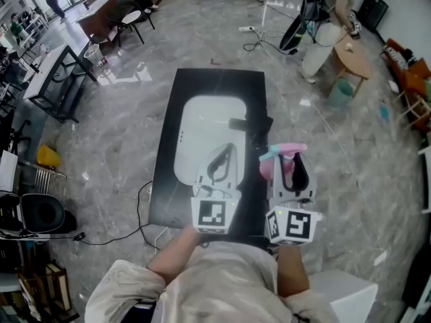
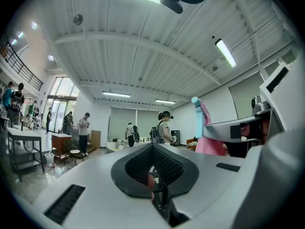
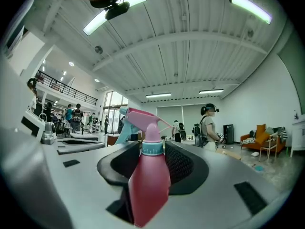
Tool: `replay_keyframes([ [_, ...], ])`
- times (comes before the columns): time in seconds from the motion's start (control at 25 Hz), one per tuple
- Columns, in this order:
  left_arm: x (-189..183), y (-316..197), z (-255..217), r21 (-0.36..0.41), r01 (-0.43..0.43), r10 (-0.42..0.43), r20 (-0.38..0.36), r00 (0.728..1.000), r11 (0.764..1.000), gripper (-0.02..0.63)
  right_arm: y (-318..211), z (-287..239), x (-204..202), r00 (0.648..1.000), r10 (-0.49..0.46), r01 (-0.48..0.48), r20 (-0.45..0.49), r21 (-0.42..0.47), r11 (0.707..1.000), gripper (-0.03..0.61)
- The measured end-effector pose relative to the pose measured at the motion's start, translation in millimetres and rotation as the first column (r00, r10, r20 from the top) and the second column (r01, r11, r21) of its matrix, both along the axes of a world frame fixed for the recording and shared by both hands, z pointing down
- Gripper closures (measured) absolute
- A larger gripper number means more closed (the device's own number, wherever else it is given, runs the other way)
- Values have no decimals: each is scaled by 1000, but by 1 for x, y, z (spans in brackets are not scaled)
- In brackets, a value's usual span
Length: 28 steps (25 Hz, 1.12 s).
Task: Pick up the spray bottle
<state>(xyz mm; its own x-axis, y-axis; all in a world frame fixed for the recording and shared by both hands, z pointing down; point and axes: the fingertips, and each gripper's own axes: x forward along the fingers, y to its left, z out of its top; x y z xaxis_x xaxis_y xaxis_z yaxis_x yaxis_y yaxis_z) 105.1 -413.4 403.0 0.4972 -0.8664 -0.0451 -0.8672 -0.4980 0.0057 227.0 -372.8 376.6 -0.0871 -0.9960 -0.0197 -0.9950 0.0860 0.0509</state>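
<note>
The grey marbled floor [image 1: 114, 147] filled most of my head view, with a long black worktop [image 1: 161, 173] standing in the middle of it. A white rounded tray [image 1: 209, 123] lay on the worktop and covered much of its centre. Both grippers were held out level in front of me, side by side, at the near end of the worktop.

The left gripper [image 1: 227, 147] sat over the near edge of the tray. Its jaws met at the tips, and its own view showed nothing between the pads. The right gripper [image 1: 293, 159] was just beside it, over the worktop's right edge. Its jaws were clamped on the pink spray bottle [image 3: 150, 180].

The bottle stood upright between the pads, which pressed on its body below the teal collar [image 3: 153, 148]. Its pink spray head [image 3: 143, 118] rose above the jaws, and the pale blue trigger [image 3: 121, 130] pointed towards the left gripper. From the left gripper view I could see that same bottle off to the right.
</note>
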Motion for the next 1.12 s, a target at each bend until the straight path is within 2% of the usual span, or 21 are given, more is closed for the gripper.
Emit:
replay_keyframes([
  [0.48,3,11,-7,24,-29,29,-6,1000,999,612,8,-10,-7,1000,14,-13,-23,27,1000,407],
  [1.12,3,10,-7,26,-17,17,-2,1000,1000,612,4,-10,1,999,40,-39,-24,28,999,414],
])
